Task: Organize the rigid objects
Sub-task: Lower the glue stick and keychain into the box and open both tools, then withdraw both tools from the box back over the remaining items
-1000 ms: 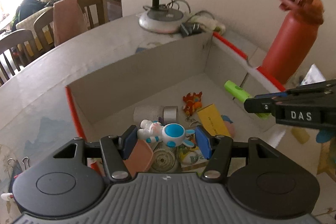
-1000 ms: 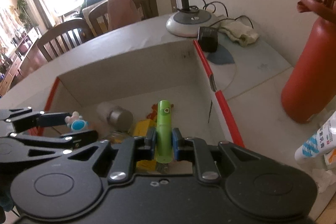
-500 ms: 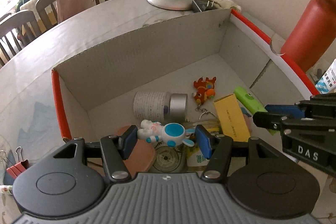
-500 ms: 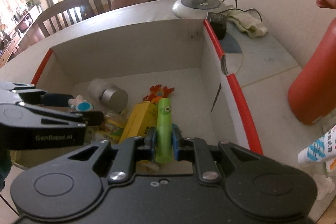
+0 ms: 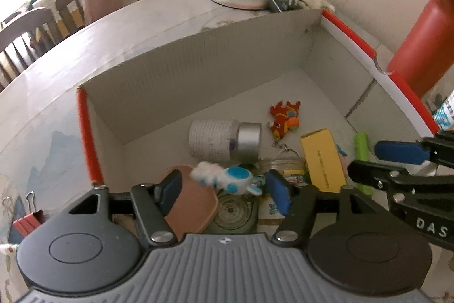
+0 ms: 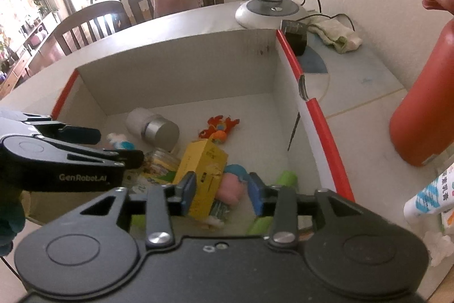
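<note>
Here, "GenRobot.AI" left hand-held gripper [image 5: 224, 186] opening, astronaut toy [image 5: 224, 177] between, "DAS" right hand-held gripper [image 6: 222, 192] opening, empty.

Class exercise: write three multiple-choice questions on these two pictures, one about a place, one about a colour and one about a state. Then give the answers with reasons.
1. Where is the red bottle relative to the cardboard box?
A inside it
B outside it, on the table
C on a chair

2. What colour is the small carton in the box?
A yellow
B blue
C black

3. How is the silver-lidded jar placed?
A upright
B lying on its side
C standing on its lid

Answers: 1 B, it stands beyond the box's red-edged wall. 2 A, its faces are plainly yellow. 3 B, its lid faces sideways.
</note>
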